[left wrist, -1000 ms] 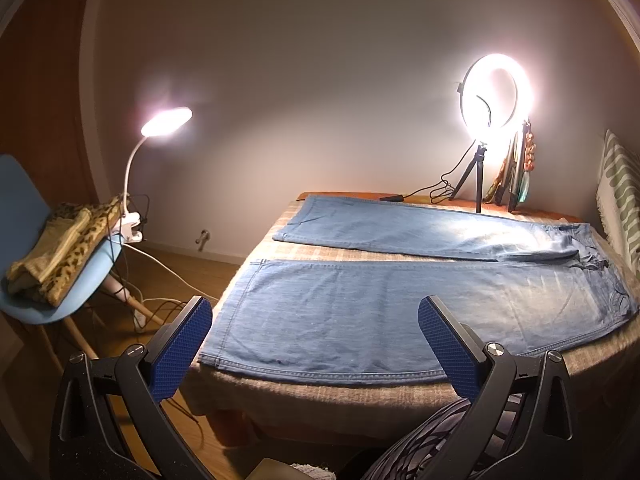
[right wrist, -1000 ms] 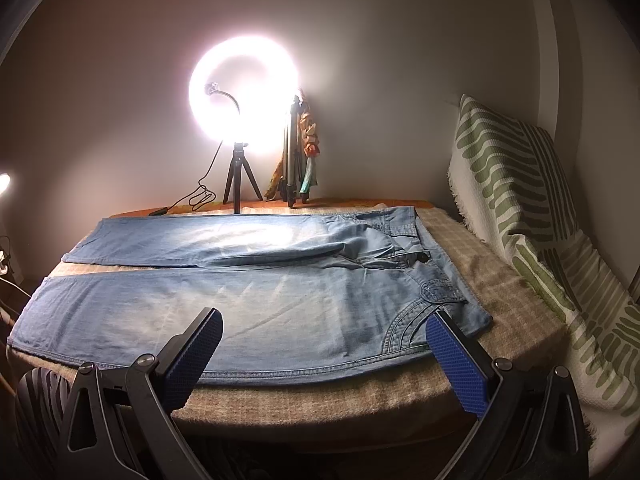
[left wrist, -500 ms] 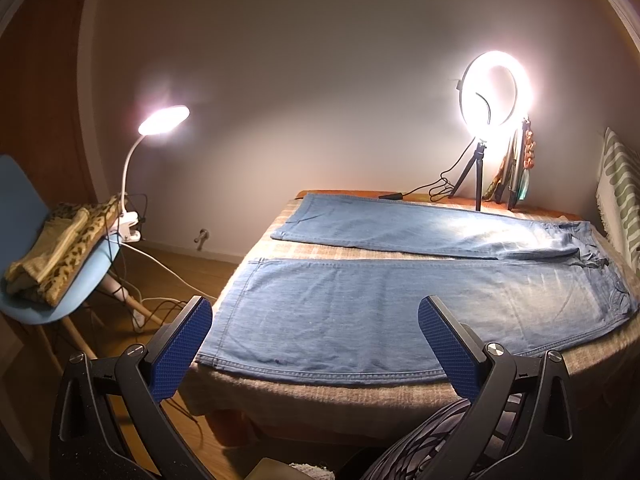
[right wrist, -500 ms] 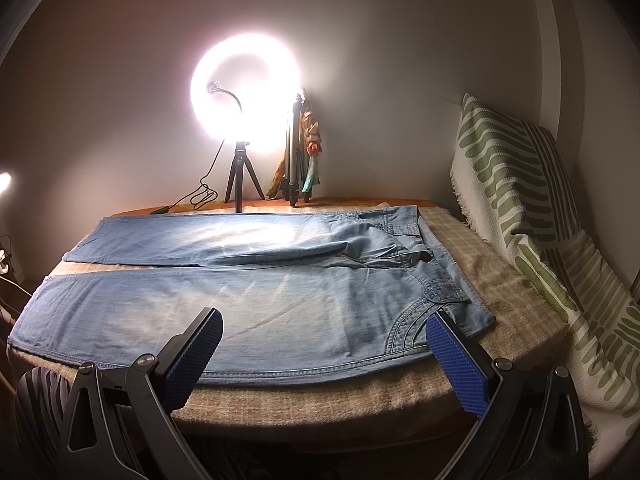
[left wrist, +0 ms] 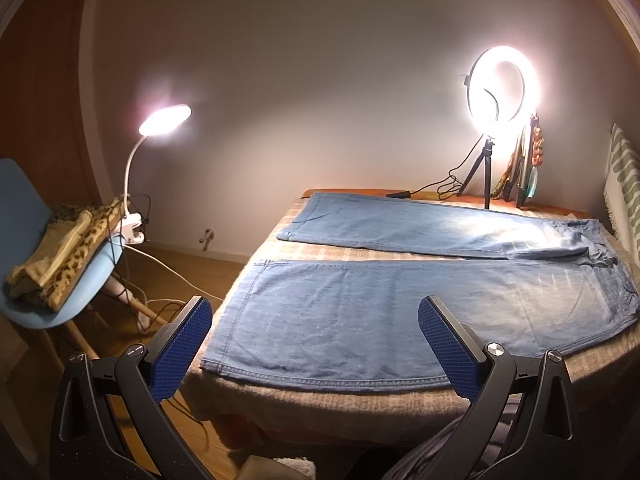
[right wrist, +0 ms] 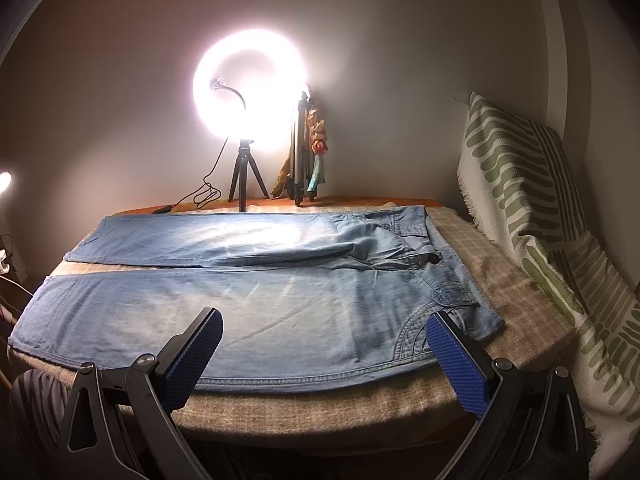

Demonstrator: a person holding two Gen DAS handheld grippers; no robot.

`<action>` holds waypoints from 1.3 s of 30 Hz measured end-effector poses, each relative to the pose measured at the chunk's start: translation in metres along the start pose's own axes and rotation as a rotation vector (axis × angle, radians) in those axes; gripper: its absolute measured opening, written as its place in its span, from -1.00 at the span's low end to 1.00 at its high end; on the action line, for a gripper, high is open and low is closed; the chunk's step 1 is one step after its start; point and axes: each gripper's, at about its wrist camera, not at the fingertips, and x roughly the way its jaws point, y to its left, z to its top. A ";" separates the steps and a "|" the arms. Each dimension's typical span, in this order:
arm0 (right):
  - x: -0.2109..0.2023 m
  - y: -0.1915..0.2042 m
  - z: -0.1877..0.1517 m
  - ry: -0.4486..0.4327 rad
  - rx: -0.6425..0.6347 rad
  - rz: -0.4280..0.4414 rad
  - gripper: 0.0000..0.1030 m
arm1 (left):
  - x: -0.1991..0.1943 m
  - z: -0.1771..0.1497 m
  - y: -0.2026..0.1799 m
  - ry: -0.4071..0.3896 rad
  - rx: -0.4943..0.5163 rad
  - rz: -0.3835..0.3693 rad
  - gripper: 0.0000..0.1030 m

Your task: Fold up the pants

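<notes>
Light blue jeans (left wrist: 400, 304) lie flat on a checked blanket (left wrist: 320, 404), legs apart, cuffs at the left, waistband at the right. The near leg runs along the front edge. My left gripper (left wrist: 314, 338) hovers open in front of the near leg's cuff end, holding nothing. In the right wrist view the same jeans (right wrist: 248, 308) spread across the surface, with the waistband and pocket (right wrist: 452, 300) at the right. My right gripper (right wrist: 324, 344) stands open before the hip part of the near leg, apart from the cloth.
A lit ring light on a tripod (right wrist: 246, 92) stands at the back by the wall, with a second tripod (right wrist: 300, 152) beside it. A green-patterned white cushion (right wrist: 532, 216) leans at the right. A blue chair with folded clothes (left wrist: 60, 252) and a clip lamp (left wrist: 164, 120) stand left.
Both grippers have crept slightly closer to the near leg of the jeans. Both stay open and the jeans have not moved.
</notes>
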 end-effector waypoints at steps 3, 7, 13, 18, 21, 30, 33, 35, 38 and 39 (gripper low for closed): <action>0.005 0.001 0.004 -0.002 -0.009 0.012 1.00 | 0.008 0.003 0.000 0.010 0.003 0.006 0.99; 0.016 0.005 0.013 -0.009 -0.017 0.020 1.00 | 0.020 0.009 -0.002 0.021 0.020 0.005 0.99; 0.044 0.012 0.038 -0.010 -0.031 0.069 1.00 | 0.043 0.022 -0.004 0.024 0.053 -0.016 0.99; 0.084 0.026 0.068 0.006 -0.083 0.151 1.00 | 0.072 0.032 0.000 0.035 0.059 -0.074 0.99; 0.114 0.039 0.083 -0.002 -0.149 0.182 1.00 | 0.097 0.040 0.003 0.058 0.072 -0.091 0.99; 0.217 0.080 0.120 0.042 -0.240 0.305 1.00 | 0.173 0.062 0.005 0.133 0.118 -0.100 0.99; 0.246 0.094 0.131 0.060 -0.248 0.328 1.00 | 0.197 0.070 -0.002 0.164 0.130 -0.084 0.99; 0.265 0.103 0.138 0.071 -0.263 0.346 1.00 | 0.209 0.076 -0.007 0.178 0.130 -0.078 0.99; 0.289 0.114 0.144 0.084 -0.293 0.353 1.00 | 0.226 0.085 -0.012 0.185 0.128 -0.068 0.99; 0.296 0.117 0.145 0.089 -0.300 0.355 1.00 | 0.231 0.087 -0.015 0.184 0.134 -0.065 0.99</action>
